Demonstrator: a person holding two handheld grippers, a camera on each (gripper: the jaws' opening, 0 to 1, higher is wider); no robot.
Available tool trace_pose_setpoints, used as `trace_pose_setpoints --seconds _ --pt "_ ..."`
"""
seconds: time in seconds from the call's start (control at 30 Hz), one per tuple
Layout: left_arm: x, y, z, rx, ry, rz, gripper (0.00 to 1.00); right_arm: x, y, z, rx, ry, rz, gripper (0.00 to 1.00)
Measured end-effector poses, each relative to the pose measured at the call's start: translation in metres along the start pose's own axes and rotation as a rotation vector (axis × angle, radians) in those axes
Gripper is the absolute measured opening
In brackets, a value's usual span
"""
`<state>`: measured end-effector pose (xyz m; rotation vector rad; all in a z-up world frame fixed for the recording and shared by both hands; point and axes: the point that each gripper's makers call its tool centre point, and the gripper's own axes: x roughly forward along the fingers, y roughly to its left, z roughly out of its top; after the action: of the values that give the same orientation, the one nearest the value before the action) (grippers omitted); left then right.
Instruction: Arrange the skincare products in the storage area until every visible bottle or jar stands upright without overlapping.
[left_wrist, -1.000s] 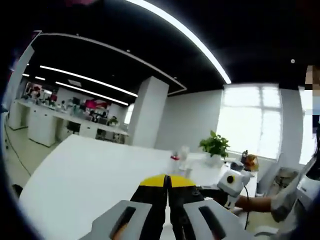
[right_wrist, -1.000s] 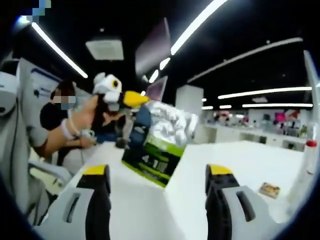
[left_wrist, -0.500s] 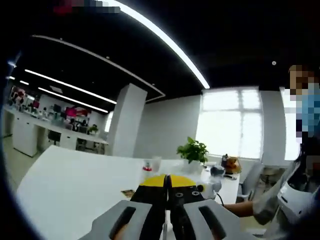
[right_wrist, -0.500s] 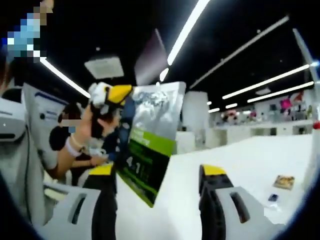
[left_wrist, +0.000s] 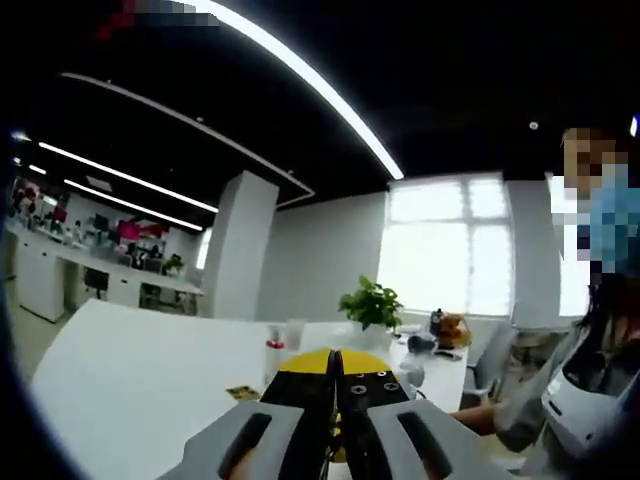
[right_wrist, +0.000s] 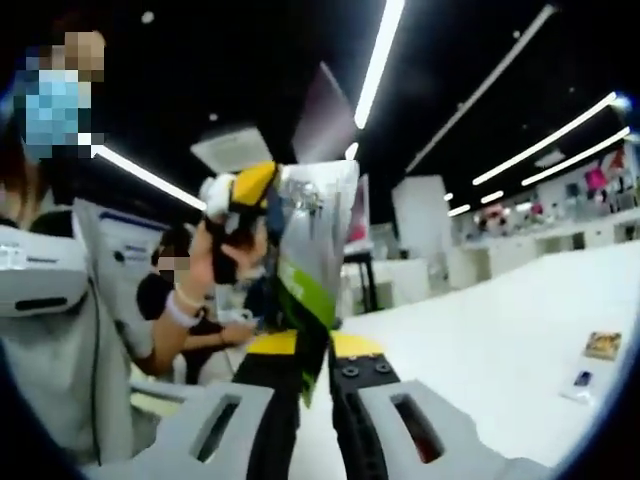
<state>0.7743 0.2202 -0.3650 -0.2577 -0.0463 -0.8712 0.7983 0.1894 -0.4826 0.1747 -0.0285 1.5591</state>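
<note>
The white worktop (left_wrist: 130, 360) is the biggest thing here, a long bare slab running away from the left gripper toward the far office. Its near left edge curves off into the aisle. In the right gripper view the same pale surface (right_wrist: 480, 340) spreads wide to the right, and most of it is bare.

Next in size is the silver and green pouch (right_wrist: 312, 250), standing up on edge just above the right gripper (right_wrist: 315, 365). Its lower corner dips between that gripper's yellow-tipped fingers (right_wrist: 272, 345). These are drawn almost together around it, and they seem to pinch the bag. The other gripper (right_wrist: 235, 200) meets the pouch from the left near its top, with a person's hand (right_wrist: 215, 255) wrapped around its handle.

The left gripper (left_wrist: 334, 375) has its fingers (left_wrist: 305, 372) pressed flat together, with nothing between them.

Beyond them on the worktop, well apart from the near edge, stand the skincare things. A small bottle with a red cap (left_wrist: 274, 352) is upright, with a clear jar (left_wrist: 295, 335) just beside it. A potted plant (left_wrist: 370, 305) sits farther back.

Smallest of all are a flat packet (left_wrist: 243, 393) lying near the bottle, and two little flat items (right_wrist: 600, 345) close to the right-hand edge in the right gripper view.
</note>
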Motion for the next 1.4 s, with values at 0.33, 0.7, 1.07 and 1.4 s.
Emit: trace_pose_setpoints --seconds 0.33,0.7,1.07,1.4 --pt "-0.002 0.001 -0.003 0.051 0.033 0.048 0.00 -0.001 0.025 -0.006 0.003 0.047 0.120 0.00" --pt "-0.009 0.033 -0.025 0.106 0.061 0.189 0.42 -0.013 0.012 0.019 0.151 -0.078 0.131 0.00" --pt "-0.006 0.041 -0.073 -0.075 0.075 0.175 0.61 -0.024 -0.004 0.041 0.208 -0.193 0.092 0.00" --pt "-0.002 0.034 -0.099 -0.308 0.001 0.083 0.53 -0.041 -0.014 0.069 0.366 -0.379 0.129 0.00"
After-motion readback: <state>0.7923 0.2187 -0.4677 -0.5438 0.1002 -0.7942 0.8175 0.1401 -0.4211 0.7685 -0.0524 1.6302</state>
